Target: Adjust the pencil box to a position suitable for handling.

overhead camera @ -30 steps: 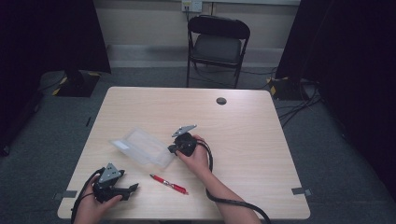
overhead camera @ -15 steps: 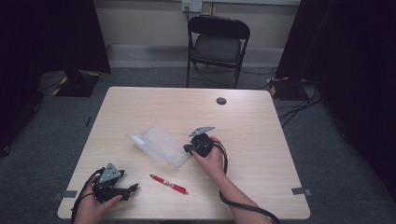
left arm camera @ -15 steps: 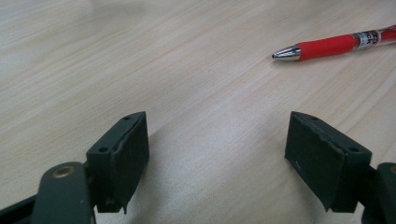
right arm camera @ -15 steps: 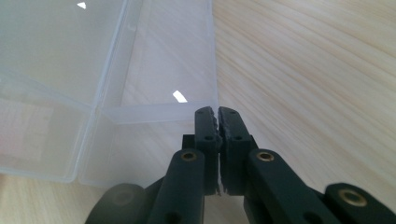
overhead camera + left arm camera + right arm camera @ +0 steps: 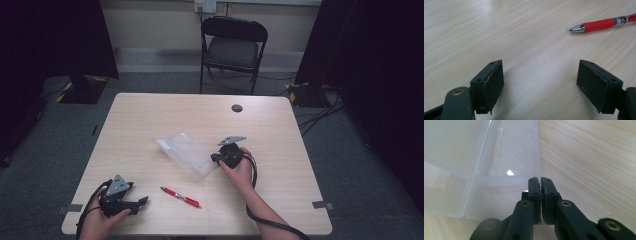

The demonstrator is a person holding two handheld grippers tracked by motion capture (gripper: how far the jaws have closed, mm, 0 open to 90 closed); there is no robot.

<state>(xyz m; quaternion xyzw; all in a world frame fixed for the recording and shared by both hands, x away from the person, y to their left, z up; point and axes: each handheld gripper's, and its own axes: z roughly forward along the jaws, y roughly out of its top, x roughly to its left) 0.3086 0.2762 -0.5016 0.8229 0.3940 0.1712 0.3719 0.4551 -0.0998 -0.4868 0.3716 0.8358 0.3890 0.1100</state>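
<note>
From above, one camera faces down over the table (image 5: 150,115); two ride low and close, sharing its pen (image 5: 180,196) and box (image 5: 186,151).

- Light wood-grain table (image 5: 150,120), rectangular, on grey carpet.
- Round dark cap (image 5: 237,108) set in the tabletop near the far edge, right of centre.
- Black folding chair (image 5: 232,47) beyond the far edge, facing the table, seat bare.
- Wall outlet (image 5: 205,5) above the chair.
- Black curtains (image 5: 55,35) on both sides.
- Cables (image 5: 320,102) on the floor at far right.
- Tape marks (image 5: 320,204) on the floor beside the near corners.
</note>
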